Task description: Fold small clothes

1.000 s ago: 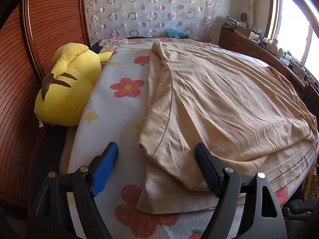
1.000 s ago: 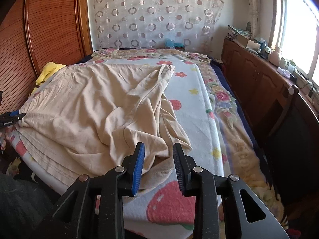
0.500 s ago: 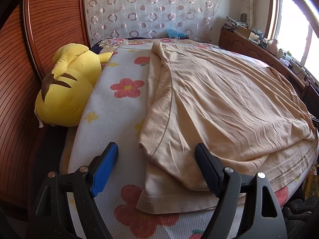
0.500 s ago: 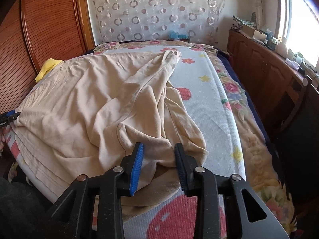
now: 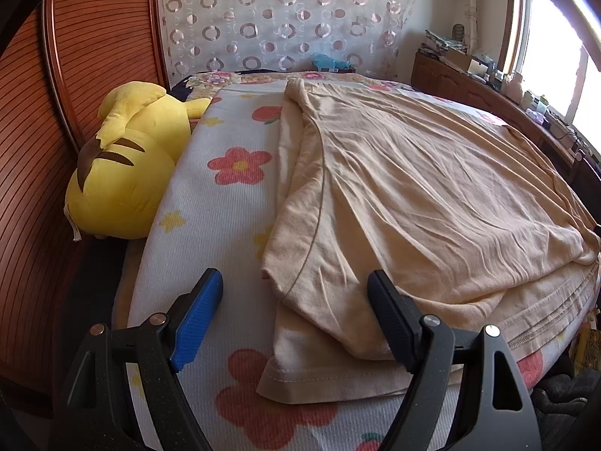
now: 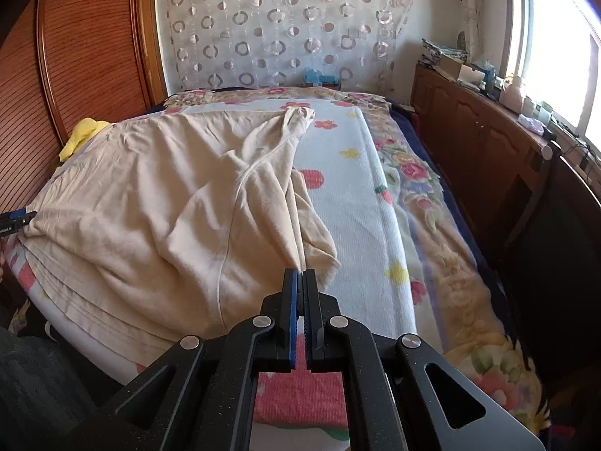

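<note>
A white bedspread (image 5: 210, 225) printed with red flowers and yellow stars covered the bed, with a floral blanket (image 6: 432, 203) along its far and window sides. A yellow plush toy (image 5: 124, 173) with brown stripes lay wedged between the bed's edge and a ribbed wooden panel (image 5: 94, 49). A sheer curtain (image 6: 285, 22) patterned with rings hung behind. A cluttered wooden sideboard (image 6: 484, 127) stood under the bright window (image 6: 559, 37).
</note>
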`<act>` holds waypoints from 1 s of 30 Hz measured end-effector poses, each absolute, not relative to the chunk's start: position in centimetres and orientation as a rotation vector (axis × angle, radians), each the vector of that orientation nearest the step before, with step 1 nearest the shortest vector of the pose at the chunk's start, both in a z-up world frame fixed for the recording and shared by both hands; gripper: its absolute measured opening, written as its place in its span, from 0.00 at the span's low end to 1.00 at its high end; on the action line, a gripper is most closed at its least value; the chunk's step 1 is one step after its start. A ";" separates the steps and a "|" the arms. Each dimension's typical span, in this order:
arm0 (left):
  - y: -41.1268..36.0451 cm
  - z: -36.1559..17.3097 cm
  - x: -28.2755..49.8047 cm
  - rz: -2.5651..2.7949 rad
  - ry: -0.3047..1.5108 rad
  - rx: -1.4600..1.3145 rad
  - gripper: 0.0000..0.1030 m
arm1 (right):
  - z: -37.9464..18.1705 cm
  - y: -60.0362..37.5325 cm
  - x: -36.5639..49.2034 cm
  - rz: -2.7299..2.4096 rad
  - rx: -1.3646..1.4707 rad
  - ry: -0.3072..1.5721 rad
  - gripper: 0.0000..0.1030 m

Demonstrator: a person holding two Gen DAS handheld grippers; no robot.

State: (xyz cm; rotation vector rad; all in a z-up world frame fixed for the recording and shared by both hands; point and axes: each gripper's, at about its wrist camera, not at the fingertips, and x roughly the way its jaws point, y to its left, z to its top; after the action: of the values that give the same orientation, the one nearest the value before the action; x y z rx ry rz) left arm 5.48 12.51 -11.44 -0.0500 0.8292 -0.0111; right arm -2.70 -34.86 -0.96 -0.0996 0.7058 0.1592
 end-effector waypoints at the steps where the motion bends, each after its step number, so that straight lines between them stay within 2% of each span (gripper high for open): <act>1: 12.5 -11.5 5.5 -0.011 0.830 -0.050 0.78 | -0.9 -34.7 -2.6 0.160 -0.099 0.703 0.02; 4: 12.5 -11.5 5.5 -0.011 0.830 -0.050 0.78 | -0.3 -34.6 -2.1 0.163 -0.105 0.683 0.02; 8: 12.5 -11.5 5.4 -0.008 0.826 -0.051 0.78 | 0.2 -33.9 -2.2 0.150 -0.133 0.643 0.09; 13: 12.5 -11.5 5.4 -0.008 0.826 -0.050 0.78 | 0.0 -32.8 -2.2 0.182 -0.127 0.615 0.37; 15: 12.5 -11.5 5.4 -0.008 0.826 -0.050 0.78 | -0.7 -32.2 -1.8 0.206 -0.125 0.623 0.41; 24: 12.5 -11.5 5.3 -0.012 0.828 -0.052 0.76 | -3.9 -30.7 1.0 0.196 -0.162 0.689 0.46; 26: 12.3 -11.4 4.9 -0.023 0.819 -0.052 0.61 | -4.0 -30.6 1.0 0.192 -0.176 0.678 0.48; 28: 12.2 -11.1 4.7 -0.049 0.815 -0.069 0.32 | -4.2 -30.7 1.0 0.192 -0.175 0.665 0.51; 29: 12.1 -11.0 4.7 -0.075 0.820 -0.086 0.24 | -4.2 -30.5 1.2 0.195 -0.169 0.661 0.51; 30: 11.9 -11.0 4.8 -0.104 0.829 -0.103 0.09 | -4.2 -30.6 1.1 0.198 -0.163 0.658 0.52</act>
State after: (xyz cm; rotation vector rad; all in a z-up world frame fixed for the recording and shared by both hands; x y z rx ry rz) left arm 4.78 11.89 -10.96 -0.1027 0.8289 -0.1037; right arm 1.09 -30.61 -4.24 -0.1630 0.6582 0.1980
